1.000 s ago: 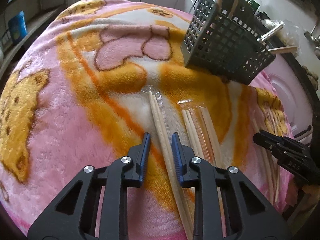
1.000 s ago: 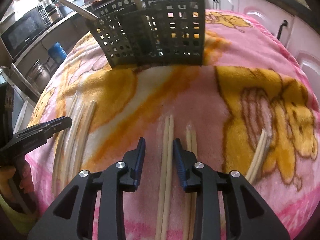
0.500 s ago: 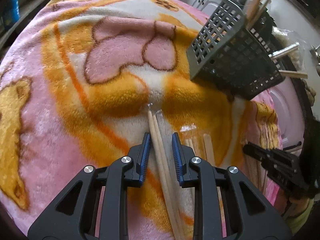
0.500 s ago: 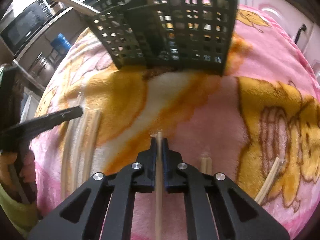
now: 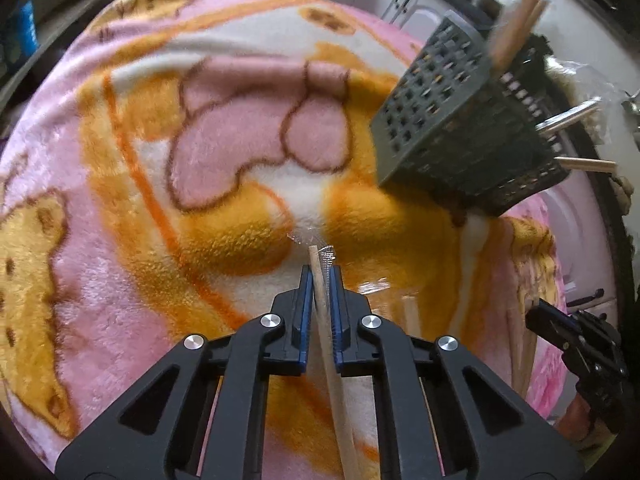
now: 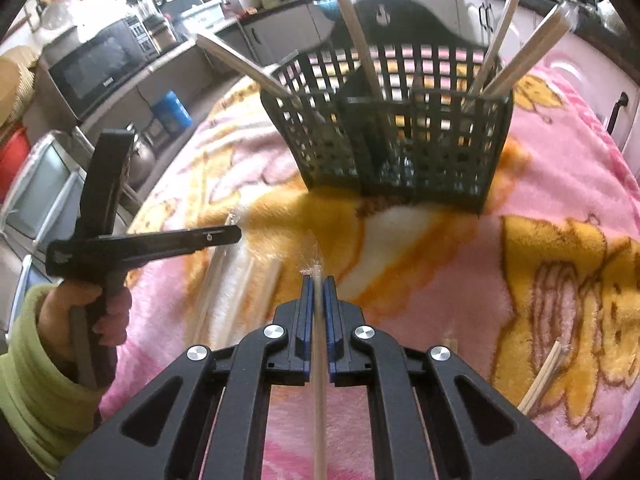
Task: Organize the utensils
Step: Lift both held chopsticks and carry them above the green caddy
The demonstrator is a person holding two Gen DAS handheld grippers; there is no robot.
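Observation:
A dark slotted utensil basket (image 5: 460,140) (image 6: 400,152) stands on the pink and orange blanket (image 5: 200,160) with several chopsticks leaning in it. My left gripper (image 5: 321,276) holds a plastic-wrapped pair of chopsticks (image 5: 316,264), its jaws just closing, the pads pressing on both sides. The right gripper (image 6: 318,280) is shut on another wrapped pair (image 6: 319,400), raised off the blanket in front of the basket. More chopsticks (image 6: 224,288) lie loose below the left gripper (image 6: 236,234), and others (image 6: 540,376) lie at the right. In the left wrist view the right gripper (image 5: 536,316) shows at the right edge.
A hand in a green sleeve (image 6: 24,380) holds the left gripper. Beyond the blanket's left edge stand a microwave (image 6: 100,72) and a blue canister (image 6: 172,110). White cabinets (image 6: 616,100) run along the right and back. Loose chopsticks (image 5: 412,316) lie right of the left gripper.
Both grippers went from open around a chopstick pair to shut on it, the right first. The right gripper then rose with its pair. The left moved a little toward the basket.

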